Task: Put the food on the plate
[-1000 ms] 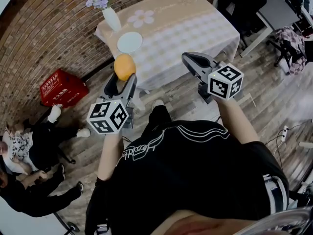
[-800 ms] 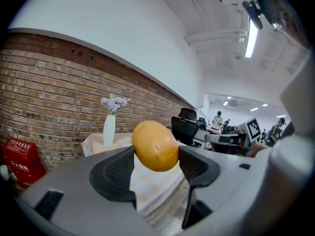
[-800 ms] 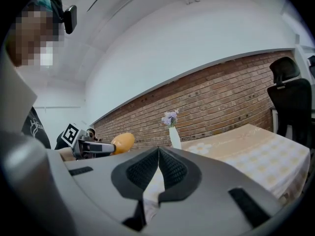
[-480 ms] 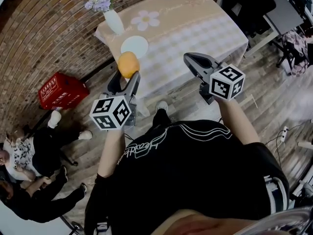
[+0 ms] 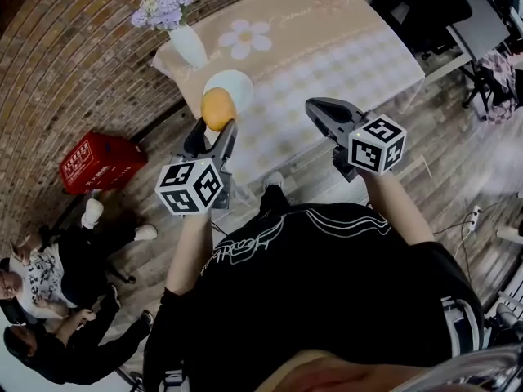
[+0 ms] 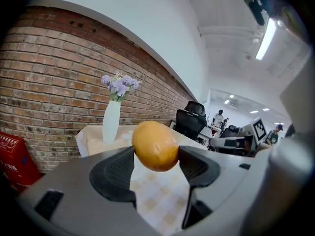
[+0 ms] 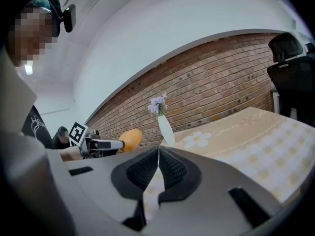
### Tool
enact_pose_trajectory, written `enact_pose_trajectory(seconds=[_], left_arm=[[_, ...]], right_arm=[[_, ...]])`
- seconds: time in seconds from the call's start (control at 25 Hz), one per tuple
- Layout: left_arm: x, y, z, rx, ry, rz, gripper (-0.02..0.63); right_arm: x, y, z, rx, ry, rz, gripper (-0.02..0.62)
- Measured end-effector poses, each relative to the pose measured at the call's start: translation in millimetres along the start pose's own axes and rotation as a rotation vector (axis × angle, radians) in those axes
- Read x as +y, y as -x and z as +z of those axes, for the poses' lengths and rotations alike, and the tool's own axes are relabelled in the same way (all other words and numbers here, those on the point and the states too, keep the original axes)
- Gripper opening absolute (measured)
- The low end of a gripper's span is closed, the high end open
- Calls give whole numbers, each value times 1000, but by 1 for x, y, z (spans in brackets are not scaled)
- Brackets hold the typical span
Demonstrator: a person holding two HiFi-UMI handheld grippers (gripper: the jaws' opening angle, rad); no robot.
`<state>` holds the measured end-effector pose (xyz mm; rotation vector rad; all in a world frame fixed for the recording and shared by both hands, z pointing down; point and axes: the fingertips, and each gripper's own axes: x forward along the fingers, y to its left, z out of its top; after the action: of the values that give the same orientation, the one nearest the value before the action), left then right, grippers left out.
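Observation:
An orange-yellow, egg-shaped piece of food is pinched between the black pads of my left gripper, held in the air at the near edge of the table. A white plate lies on the beige tablecloth just beyond the food. My right gripper is shut with its pads pressed together and nothing between them, hanging over the table's near edge to the right.
The table has a checked beige cloth with a daisy print. A white vase of purple flowers stands at its far left corner. A red crate and seated people are on the floor at left; office chairs stand at right.
The person has stepped closer to the table. The left gripper with the food now reaches the near rim of the plate; the right gripper moved along with it, still shut.

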<state>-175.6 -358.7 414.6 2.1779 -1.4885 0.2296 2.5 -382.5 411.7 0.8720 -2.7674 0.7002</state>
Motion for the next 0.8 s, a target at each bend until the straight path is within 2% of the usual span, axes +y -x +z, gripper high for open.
enact_pose_trajectory(seconds=[0.8], left_arm=[[69, -103, -13, 131, 56, -33, 278]], right_arm=[[-69, -56, -13, 61, -128, -84, -3]])
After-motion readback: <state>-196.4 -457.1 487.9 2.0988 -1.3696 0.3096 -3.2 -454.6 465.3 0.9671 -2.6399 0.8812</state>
